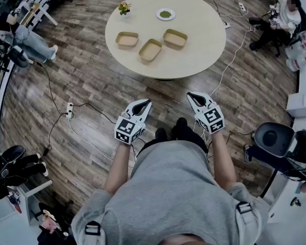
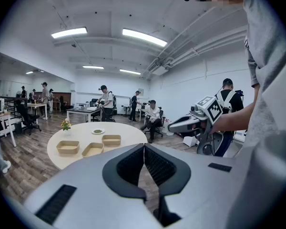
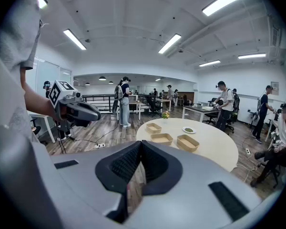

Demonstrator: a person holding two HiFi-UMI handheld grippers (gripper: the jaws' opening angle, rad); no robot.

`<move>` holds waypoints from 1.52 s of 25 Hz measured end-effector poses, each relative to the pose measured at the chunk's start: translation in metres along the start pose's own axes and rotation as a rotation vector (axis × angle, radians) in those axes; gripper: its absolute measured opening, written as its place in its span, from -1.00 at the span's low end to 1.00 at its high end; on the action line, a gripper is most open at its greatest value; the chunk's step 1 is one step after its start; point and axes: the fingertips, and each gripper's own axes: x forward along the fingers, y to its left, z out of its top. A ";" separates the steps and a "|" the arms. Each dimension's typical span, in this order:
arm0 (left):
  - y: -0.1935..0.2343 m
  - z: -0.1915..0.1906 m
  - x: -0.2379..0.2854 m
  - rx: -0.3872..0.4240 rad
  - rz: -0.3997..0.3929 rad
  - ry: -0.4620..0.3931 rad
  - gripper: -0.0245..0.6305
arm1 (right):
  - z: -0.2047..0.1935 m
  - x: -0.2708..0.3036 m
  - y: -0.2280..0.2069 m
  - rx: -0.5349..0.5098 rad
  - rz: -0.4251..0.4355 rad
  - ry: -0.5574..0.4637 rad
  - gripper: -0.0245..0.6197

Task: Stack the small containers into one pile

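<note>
Three shallow tan rectangular containers sit open and upright on the round table point(image 1: 196, 55), unstacked, in a loose row on its left half. The left container point(image 1: 127, 39) sits roughly square-on. The middle container point(image 1: 150, 50) is angled and lies closest to the table's near edge. The right container point(image 1: 175, 38) is slightly angled. All three are close together, none touching.
</note>
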 end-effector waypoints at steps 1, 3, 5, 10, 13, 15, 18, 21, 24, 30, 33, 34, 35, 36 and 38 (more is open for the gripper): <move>0.000 0.000 -0.002 0.000 0.003 0.000 -0.86 | 0.000 0.000 0.002 -0.002 0.000 0.000 -0.91; 0.001 0.000 -0.005 -0.002 0.008 -0.005 -0.86 | -0.002 -0.001 0.005 -0.004 -0.001 0.002 -0.91; 0.001 0.001 -0.008 -0.013 0.013 -0.018 -0.86 | -0.007 -0.002 0.009 -0.003 -0.005 0.010 -0.91; -0.001 -0.002 -0.015 -0.021 0.009 -0.024 -0.86 | -0.019 -0.004 0.019 0.018 -0.002 0.025 -0.91; -0.003 -0.005 -0.019 -0.014 0.012 -0.020 -0.86 | -0.024 -0.005 0.024 0.015 0.000 0.035 -0.90; -0.003 -0.007 -0.022 -0.011 0.018 -0.018 -0.86 | -0.024 -0.005 0.025 0.021 -0.002 0.027 -0.90; -0.003 -0.009 -0.026 -0.010 0.021 -0.021 -0.86 | -0.025 -0.004 0.026 0.026 -0.010 0.022 -0.90; -0.004 -0.009 -0.028 -0.010 0.020 -0.027 -0.85 | -0.028 -0.005 0.029 0.013 -0.012 0.029 -0.90; -0.005 -0.005 -0.029 -0.007 0.017 -0.032 -0.85 | -0.026 -0.007 0.031 0.005 -0.011 0.027 -0.90; -0.009 -0.001 -0.029 0.001 0.016 -0.047 -0.85 | -0.025 -0.013 0.029 0.007 -0.021 0.014 -0.84; -0.011 0.001 -0.030 -0.004 0.009 -0.064 -0.82 | -0.025 -0.015 0.030 0.026 -0.006 -0.009 -0.66; -0.012 0.001 -0.030 -0.006 0.008 -0.068 -0.74 | -0.025 -0.015 0.031 0.032 0.004 -0.015 -0.60; -0.012 0.000 -0.030 -0.007 0.007 -0.069 -0.60 | -0.026 -0.015 0.033 0.035 0.012 -0.018 -0.54; -0.013 -0.001 -0.030 -0.007 0.007 -0.068 -0.49 | -0.027 -0.014 0.034 0.032 0.017 -0.018 -0.48; -0.014 -0.004 -0.029 -0.007 0.006 -0.064 -0.41 | -0.030 -0.014 0.036 0.023 0.017 -0.016 -0.38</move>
